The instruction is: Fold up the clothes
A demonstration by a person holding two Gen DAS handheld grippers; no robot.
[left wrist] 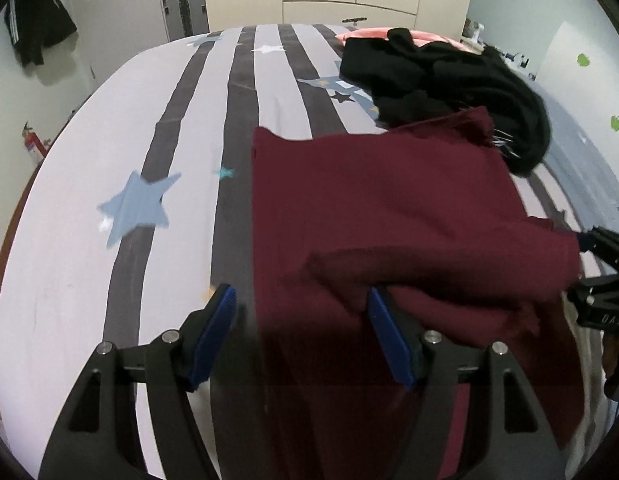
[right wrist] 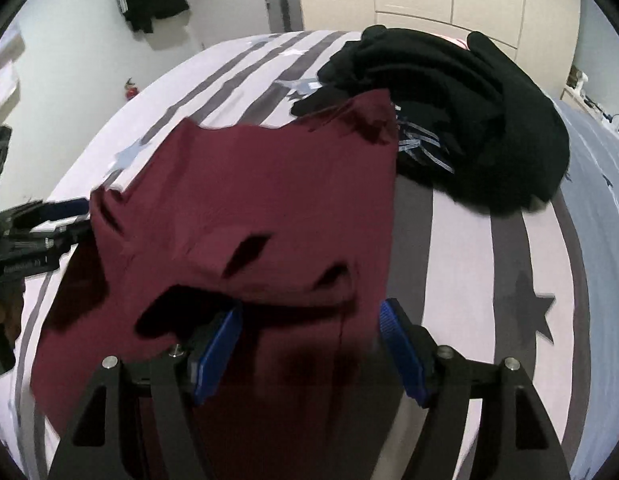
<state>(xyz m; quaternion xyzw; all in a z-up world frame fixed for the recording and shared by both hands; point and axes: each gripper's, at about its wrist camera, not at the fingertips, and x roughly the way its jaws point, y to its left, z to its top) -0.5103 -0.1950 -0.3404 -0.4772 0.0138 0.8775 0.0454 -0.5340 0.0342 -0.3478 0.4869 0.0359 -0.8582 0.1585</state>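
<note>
Both my tools are let go right now. Left tool [left wrist: 301,332] hangs with its blue pads [left wrist: 219,332] spread over the left edge of the maroon garment [left wrist: 389,208], nothing pinched. Right tool [right wrist: 309,348] is just as wide, over the near right part of the same cloth. The garment lies folded over itself on the striped bed [left wrist: 109,160], its far corner touching the black clothes pile [right wrist: 469,120].

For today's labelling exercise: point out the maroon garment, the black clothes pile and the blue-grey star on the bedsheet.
maroon garment [left wrist: 389,208], left wrist view, on its flat upper panel.
black clothes pile [right wrist: 469,120], right wrist view, on the middle of the heap.
blue-grey star [left wrist: 137,208], left wrist view, on its centre.
</note>
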